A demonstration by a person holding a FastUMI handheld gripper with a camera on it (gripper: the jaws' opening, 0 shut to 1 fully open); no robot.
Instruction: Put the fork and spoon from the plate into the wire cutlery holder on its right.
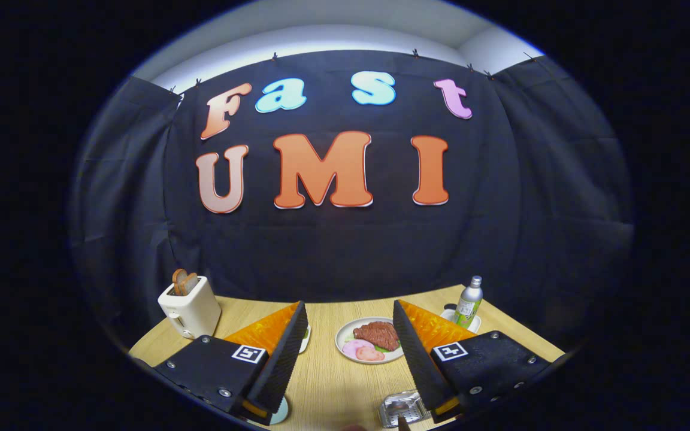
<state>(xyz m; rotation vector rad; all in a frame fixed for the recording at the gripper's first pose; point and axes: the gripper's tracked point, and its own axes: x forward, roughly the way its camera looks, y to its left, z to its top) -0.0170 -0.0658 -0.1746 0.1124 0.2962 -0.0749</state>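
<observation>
Partly hidden wire cutlery holder (403,408), claw (350,323) spread

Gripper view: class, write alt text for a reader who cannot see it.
The gripper hovers open, fingers spread and holding nothing, above a light wooden table. Between and beyond the fingers sits a round white plate of toy steak and ham; a cream toaster with toast stands far left, a silver bottle far right.
</observation>
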